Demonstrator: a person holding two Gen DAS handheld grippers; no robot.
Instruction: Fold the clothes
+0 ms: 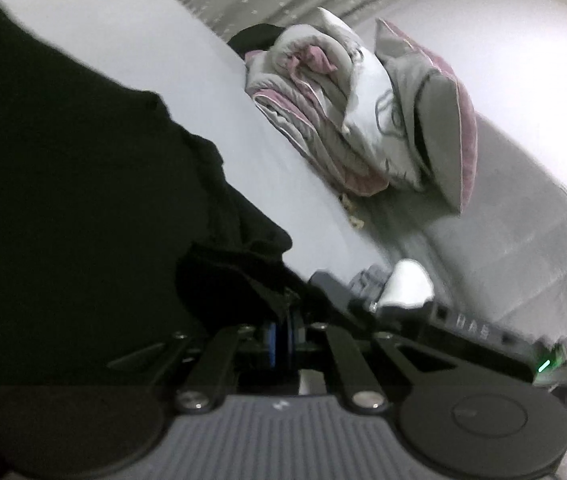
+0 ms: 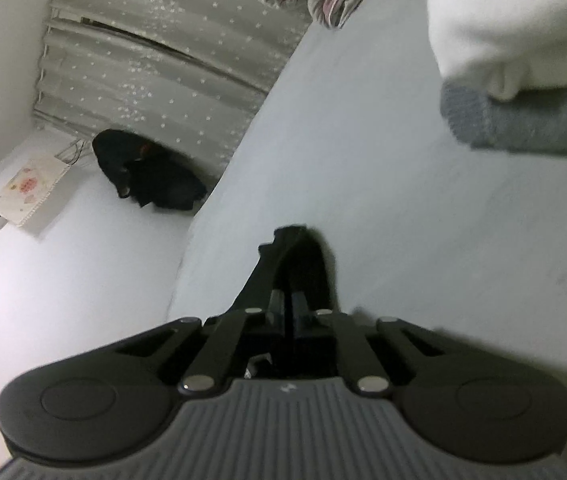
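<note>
A black garment (image 1: 83,184) fills the left half of the left wrist view and drapes over a white bed sheet (image 1: 171,56). My left gripper (image 1: 283,306) is shut on a bunched fold of it. In the right wrist view my right gripper (image 2: 295,240) hovers low over the sheet (image 2: 403,220) with its fingers together, and a small piece of the black garment (image 2: 317,260) is pinched at the tips. The right gripper's housing (image 1: 471,330) and a white sleeve (image 1: 407,284) appear close to the right of the left gripper.
A rolled grey-and-pink quilt (image 1: 307,92) and a pillow (image 1: 443,120) lie at the bed's far end. Folded white (image 2: 515,24) and grey (image 2: 531,120) clothes are stacked on the bed. Beside the bed are a dark bundle (image 2: 151,172), a paper bag (image 2: 23,192) and a curtain (image 2: 155,60).
</note>
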